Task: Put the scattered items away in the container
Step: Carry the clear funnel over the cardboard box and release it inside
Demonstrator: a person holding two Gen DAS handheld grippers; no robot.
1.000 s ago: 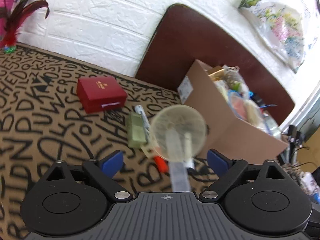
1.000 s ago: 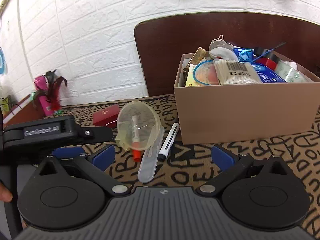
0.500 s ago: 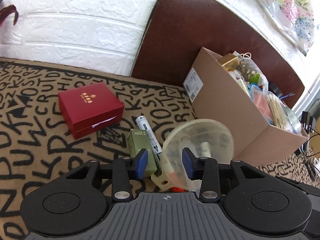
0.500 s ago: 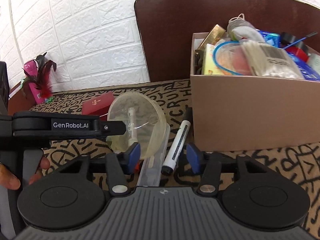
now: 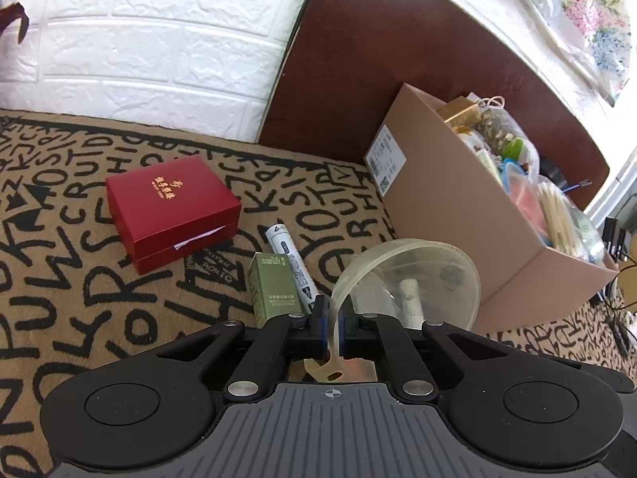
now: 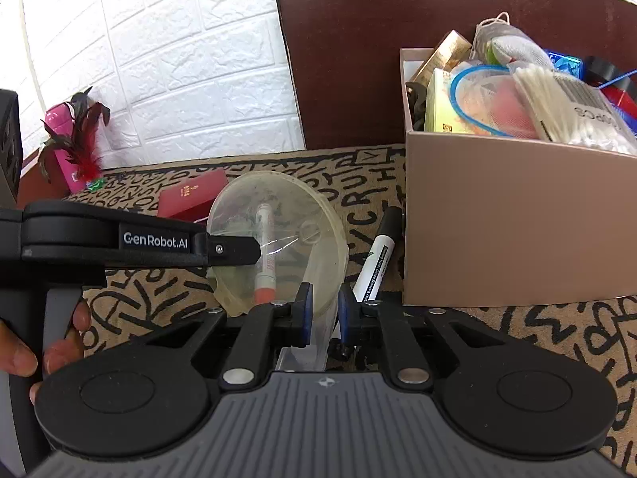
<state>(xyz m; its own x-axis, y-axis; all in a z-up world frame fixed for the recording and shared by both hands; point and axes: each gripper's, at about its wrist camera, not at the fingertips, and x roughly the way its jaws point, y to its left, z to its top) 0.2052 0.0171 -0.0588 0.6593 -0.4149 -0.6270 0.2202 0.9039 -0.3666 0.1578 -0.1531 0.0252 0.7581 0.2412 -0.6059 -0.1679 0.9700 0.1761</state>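
Note:
A clear plastic bowl-shaped lid (image 5: 414, 275) stands on edge over the patterned mat. My left gripper (image 5: 333, 318) is shut on its rim. My right gripper (image 6: 322, 310) is shut on the lid's (image 6: 278, 239) lower edge or the clear flat piece (image 6: 314, 342) below it. A red-tipped pen (image 6: 264, 255) lies behind the lid. A black-capped marker (image 6: 376, 255) lies beside the full cardboard box (image 6: 517, 223). A green small box (image 5: 272, 286), a white marker (image 5: 292, 259) and a red gift box (image 5: 171, 203) lie left of the lid. The cardboard box (image 5: 458, 215) stands to the right.
A dark brown chair back (image 5: 398, 79) stands behind the box against a white brick wall. A pink bottle with feathers (image 6: 73, 147) stands at the mat's far left. A hand (image 6: 24, 354) holds the left gripper's handle. Cables (image 5: 617, 247) lie right of the box.
Both grippers have closed from wide open, the left onto the lid's rim, the right near its lower edge. Both moved in closer to the lid.

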